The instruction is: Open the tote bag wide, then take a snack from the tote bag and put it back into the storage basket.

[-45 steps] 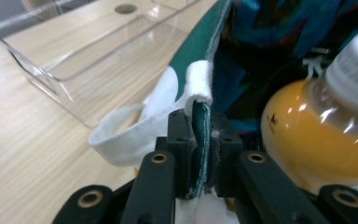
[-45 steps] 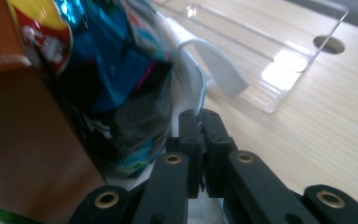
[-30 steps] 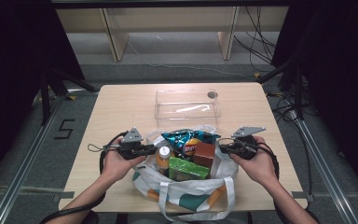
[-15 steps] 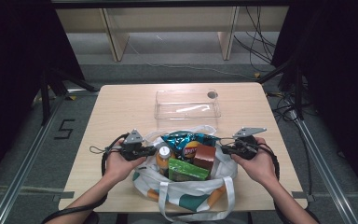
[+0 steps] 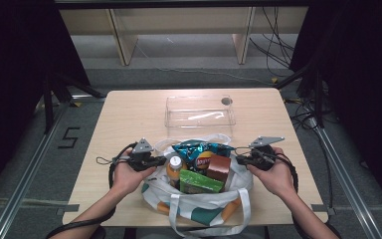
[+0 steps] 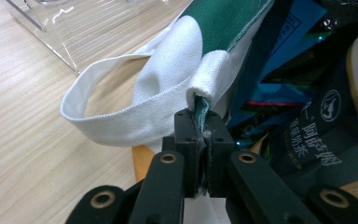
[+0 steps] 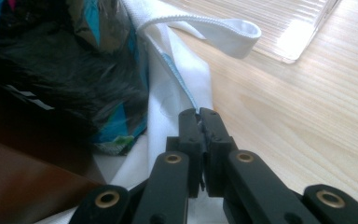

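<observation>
In the high view, the cloth bag (image 5: 199, 199) lay on the near part of the desk (image 5: 129, 119), full of snacks. In the left gripper view, the left hand-held gripper (image 6: 199, 122) had just closed on the bag's rim (green-lined). In the right gripper view, the right hand-held gripper (image 7: 199, 116) pinched the white rim.

Open cloth bag (image 5: 199, 199) full of groceries on a table.
White with green and orange patches, rim pulled apart sideways, handles lying loose.
</observation>
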